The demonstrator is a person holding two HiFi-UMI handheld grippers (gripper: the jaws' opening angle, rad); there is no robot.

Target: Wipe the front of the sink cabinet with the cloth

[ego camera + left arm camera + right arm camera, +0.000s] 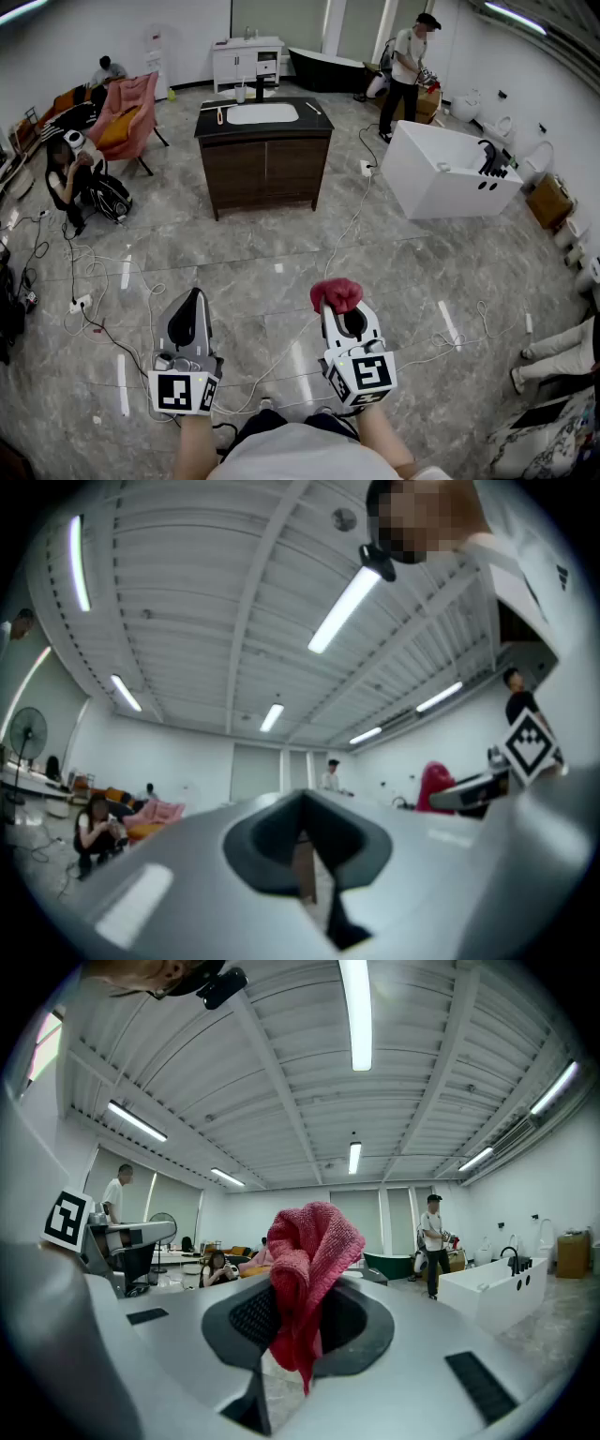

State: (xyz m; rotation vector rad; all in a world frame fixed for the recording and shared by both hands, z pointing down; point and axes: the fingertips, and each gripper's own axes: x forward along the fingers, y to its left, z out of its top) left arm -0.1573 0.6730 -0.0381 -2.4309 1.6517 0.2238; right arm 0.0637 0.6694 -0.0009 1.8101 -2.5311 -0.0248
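The red cloth (337, 293) is bunched in the right tool (343, 317), whose jaws are clamped on it. Its long axis runs along the jaws: the crumpled bulk sticks out past the tips toward the sink cabinet (264, 169), and a thin tail trails back between them. The left tool (193, 298) is pinched together on nothing. Both hang over the marble floor (281, 253), well apart from the dark wood cabinet, whose doors face them.
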